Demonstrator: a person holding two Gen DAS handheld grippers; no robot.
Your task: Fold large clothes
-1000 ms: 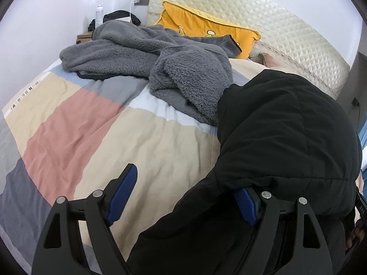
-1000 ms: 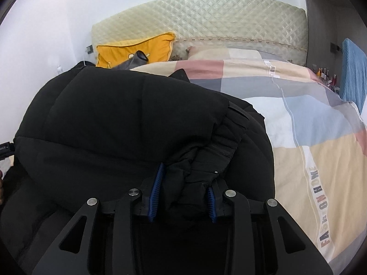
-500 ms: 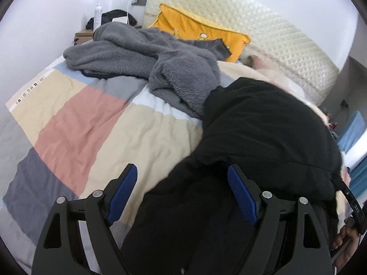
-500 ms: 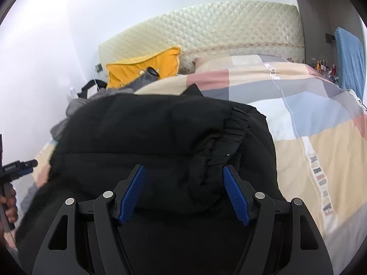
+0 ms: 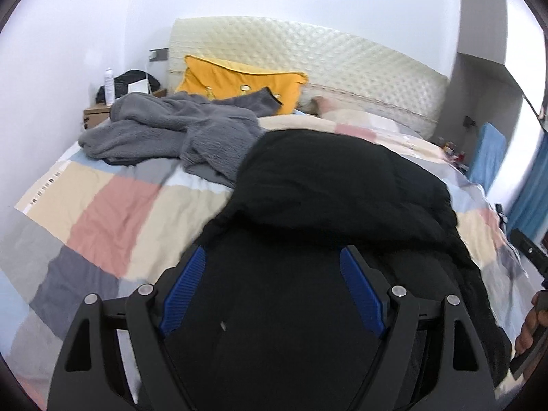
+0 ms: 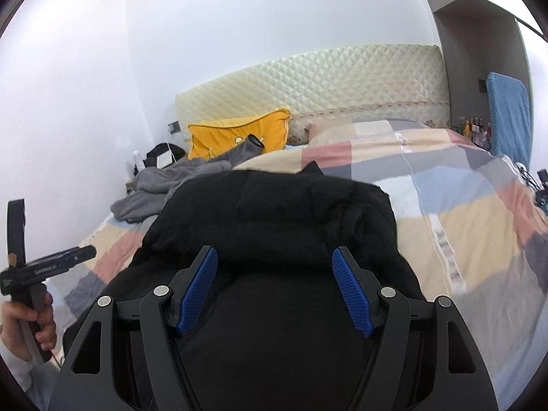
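So the black puffer jacket (image 5: 342, 185) is lying in a folded heap on the bed (image 5: 102, 212), on the patchwork duvet, closer to the foot end than the yellow pillow (image 5: 239, 82) up against the quilted headboard (image 5: 308, 54).

Going left to right, with the jacket as the landmark: far left and behind it there's a wooden nightstand (image 5: 96, 114) with a white bottle (image 5: 109, 85) on it. Then a grey fleece garment (image 5: 164, 130) sprawled just left of and behind the jacket, its edge touching the jacket's back-left corner. The left gripper (image 5: 272, 294) hangs over the near part of the jacket, jaws spread wide, blue pads clear of the fabric, holding nothing.

The right gripper (image 6: 275, 291) is over the near part of the jacket too. Its jaws have just been opening; now they stand apart with only jacket underneath, nothing pinched.

Off to the right of the jacket it's bare duvet, then something blue (image 6: 507, 113) upright at the wall.
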